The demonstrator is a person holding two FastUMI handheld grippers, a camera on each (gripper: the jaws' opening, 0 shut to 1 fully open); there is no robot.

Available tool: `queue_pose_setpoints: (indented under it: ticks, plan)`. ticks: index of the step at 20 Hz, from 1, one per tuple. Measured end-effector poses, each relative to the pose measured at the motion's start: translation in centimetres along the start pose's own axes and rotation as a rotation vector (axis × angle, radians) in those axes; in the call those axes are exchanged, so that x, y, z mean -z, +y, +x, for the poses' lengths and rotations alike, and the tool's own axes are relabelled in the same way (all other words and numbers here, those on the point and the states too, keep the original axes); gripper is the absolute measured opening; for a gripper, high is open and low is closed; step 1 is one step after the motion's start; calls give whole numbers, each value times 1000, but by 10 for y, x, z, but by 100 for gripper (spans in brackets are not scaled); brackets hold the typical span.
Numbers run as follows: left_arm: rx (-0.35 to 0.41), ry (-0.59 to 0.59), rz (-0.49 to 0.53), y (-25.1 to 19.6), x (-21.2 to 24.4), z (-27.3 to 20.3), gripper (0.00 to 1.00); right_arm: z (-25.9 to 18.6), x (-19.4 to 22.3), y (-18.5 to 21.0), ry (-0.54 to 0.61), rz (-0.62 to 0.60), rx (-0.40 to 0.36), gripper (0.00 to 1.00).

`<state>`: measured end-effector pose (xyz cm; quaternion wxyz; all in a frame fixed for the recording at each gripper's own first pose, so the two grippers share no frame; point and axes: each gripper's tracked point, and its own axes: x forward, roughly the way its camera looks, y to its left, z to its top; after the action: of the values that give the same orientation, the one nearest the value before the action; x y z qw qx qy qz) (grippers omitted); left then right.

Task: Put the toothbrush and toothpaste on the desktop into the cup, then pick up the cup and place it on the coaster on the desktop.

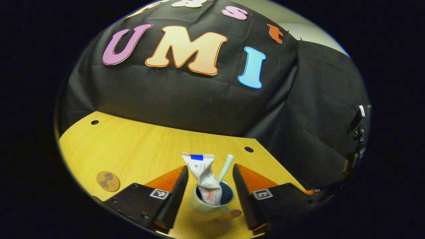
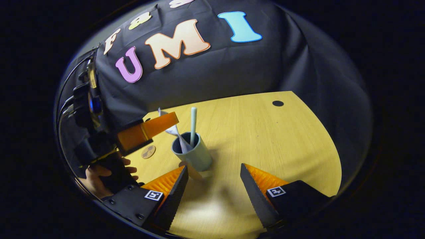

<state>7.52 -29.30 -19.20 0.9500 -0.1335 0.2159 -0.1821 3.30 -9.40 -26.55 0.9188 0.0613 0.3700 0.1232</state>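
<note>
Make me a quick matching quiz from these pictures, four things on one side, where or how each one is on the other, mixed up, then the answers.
Things:
1. toothpaste tube
2. toothbrush
3. coaster
4. left tool

Places or states:
A. lying flat on the bare desktop, apart from the cup
B. open, one finger on each side of the cup
C. crumpled, standing in the cup
D. slim handle sticking up out of the cup

Pairs: 1-C, 2-D, 3-A, 4-B

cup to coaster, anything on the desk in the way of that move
Nothing visible blocks it. In the left gripper view the cup, holding the toothpaste and toothbrush, sits between the open left gripper. Only bare desktop lies between it and the coaster.
</note>
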Motion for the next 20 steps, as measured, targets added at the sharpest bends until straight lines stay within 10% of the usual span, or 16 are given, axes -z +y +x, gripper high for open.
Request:
queue_pose_setpoints:
  ticks: [5,20]
  plan:
    - [-17,18,4,28,8,-40,95,22,0,29,147,-110,6,98]
    - [-192,-44,113,168,-16,-136,95,100,45,47,537,-366,167,99]
